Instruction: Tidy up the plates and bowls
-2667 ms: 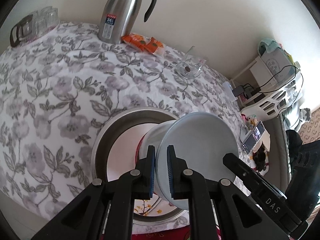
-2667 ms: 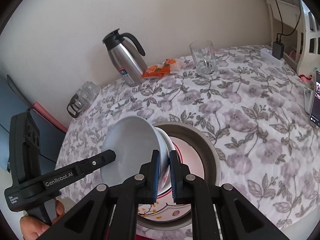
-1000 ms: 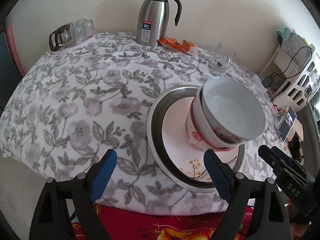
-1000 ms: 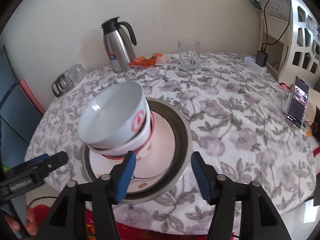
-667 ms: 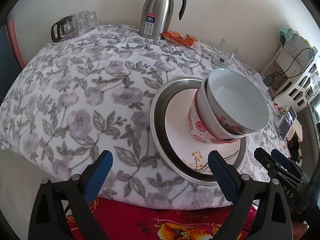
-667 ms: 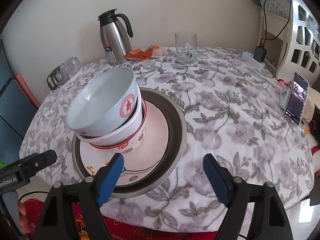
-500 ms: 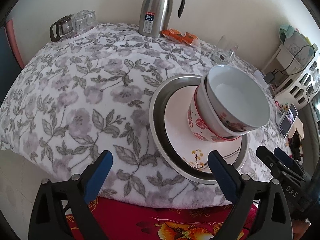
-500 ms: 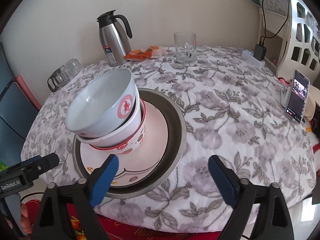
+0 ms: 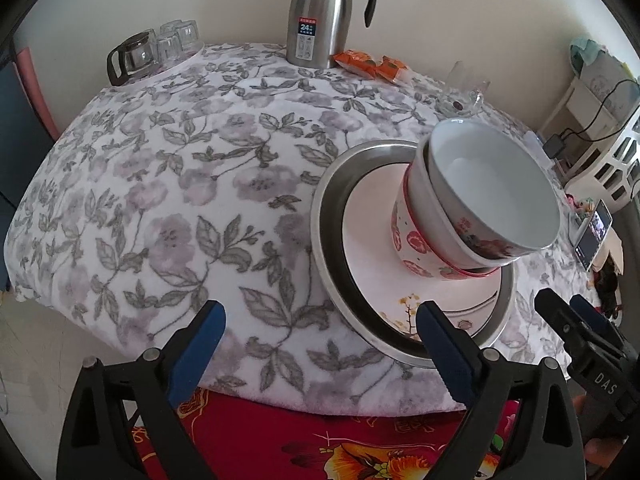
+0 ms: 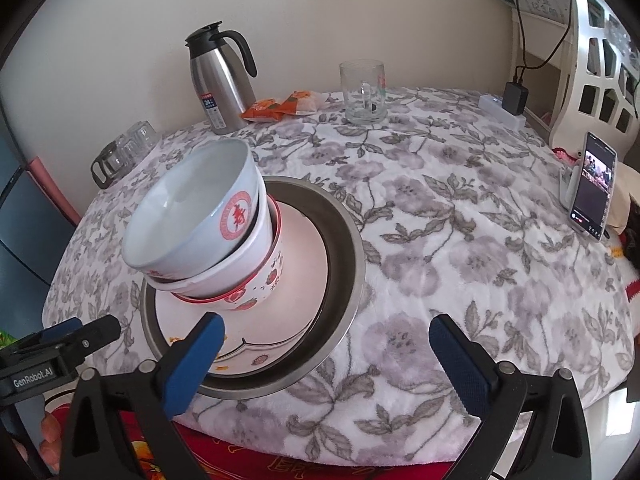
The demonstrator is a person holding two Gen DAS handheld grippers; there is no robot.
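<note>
A steel basin (image 9: 326,208) (image 10: 344,240) sits on the floral tablecloth and holds a white plate (image 9: 372,248) (image 10: 304,272). Three nested bowls stand on the plate: a white top bowl (image 9: 496,184) (image 10: 192,208) with a red emblem, tilted, a white one under it, and a red-patterned bottom bowl (image 9: 412,240) (image 10: 260,288). My left gripper (image 9: 320,336) is open and empty at the table's near edge, left of the basin. My right gripper (image 10: 326,348) is open and empty, just in front of the basin.
A steel thermos (image 9: 320,12) (image 10: 222,84), orange snack packets (image 9: 372,66) (image 10: 284,108), a glass mug (image 10: 363,92) and a glass teapot with cups (image 9: 152,52) (image 10: 124,152) stand at the back. A phone (image 10: 592,192) leans at the right edge.
Both grippers were shut on the top bowl's rim; they have let go, opened wide and pulled back toward the table's near edge. The bowl now rests tilted on the stack.
</note>
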